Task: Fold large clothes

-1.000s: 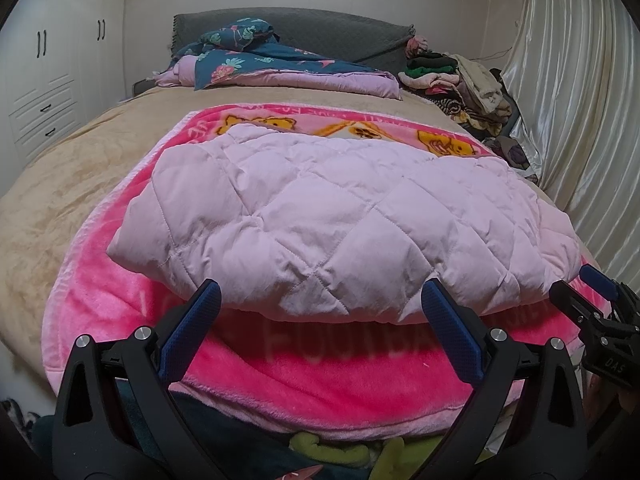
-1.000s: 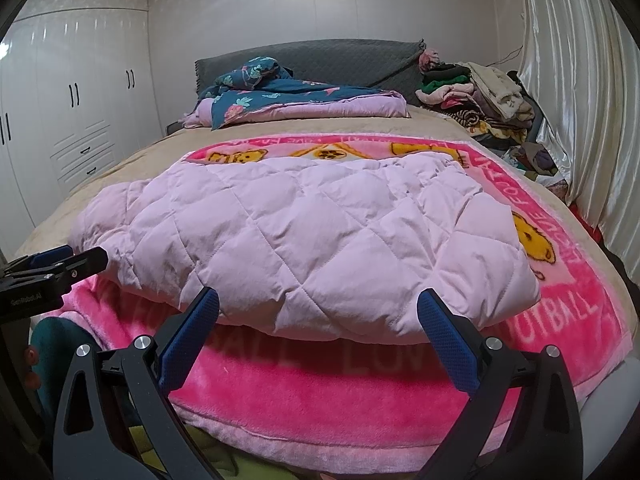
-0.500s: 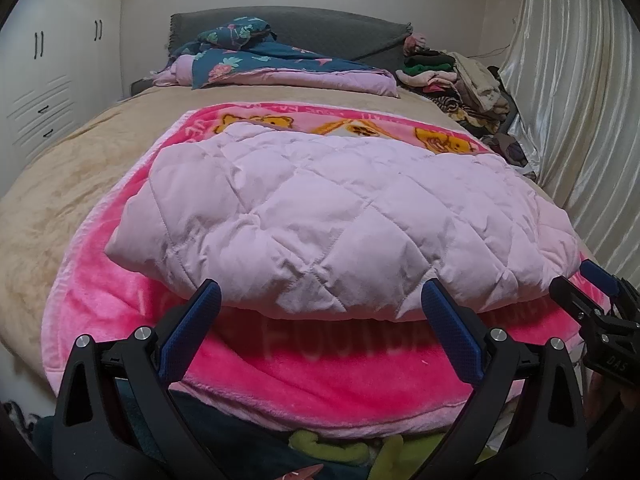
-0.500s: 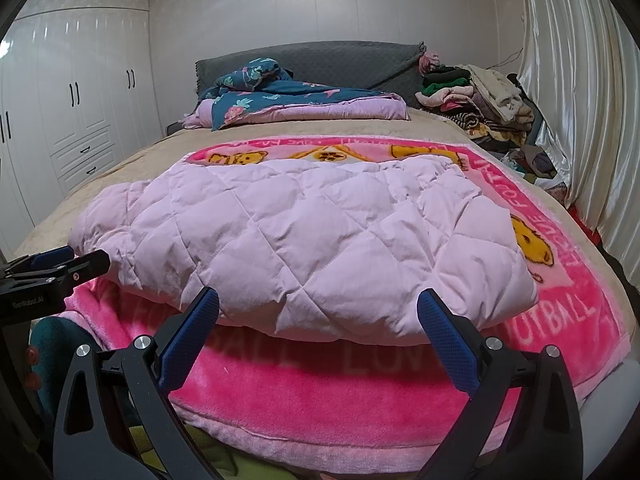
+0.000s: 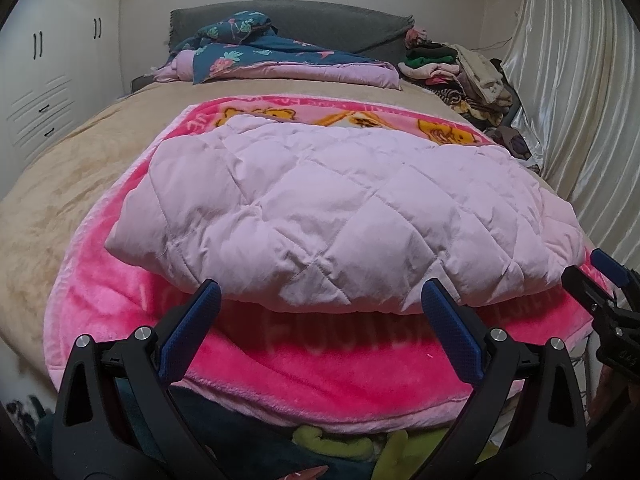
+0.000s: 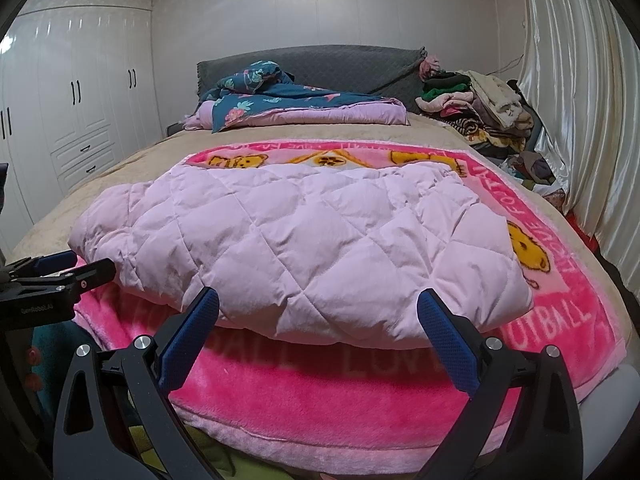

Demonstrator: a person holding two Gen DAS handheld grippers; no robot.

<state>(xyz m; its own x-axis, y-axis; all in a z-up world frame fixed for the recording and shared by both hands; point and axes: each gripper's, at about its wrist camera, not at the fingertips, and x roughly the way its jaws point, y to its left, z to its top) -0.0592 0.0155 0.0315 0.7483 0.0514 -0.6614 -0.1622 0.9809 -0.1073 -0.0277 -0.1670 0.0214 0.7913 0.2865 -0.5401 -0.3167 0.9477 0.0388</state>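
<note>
The jacket (image 5: 344, 216) is pale pink, quilted in diamonds. Under it the blanket (image 6: 360, 404) is hot pink with yellow bears (and pale lettering). The bedspread (image 5: 68, 184) is beige, the quilt (image 6: 288, 100) navy floral, the gripper pads (image 6: 448, 344) blue.

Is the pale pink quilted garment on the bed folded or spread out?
Folded. The quilted garment lies as a thick, compact bundle on the pink blanket, its near edge rounded and doubled over. No sleeves show.

The left black plastic two-finger gripper (image 5: 320, 300) is showing 2 textured blue pads (image 5: 450, 328) and 4 silver screws; the right black plastic two-finger gripper (image 6: 318, 308) is looking identical, bearing small white lettering.
</note>
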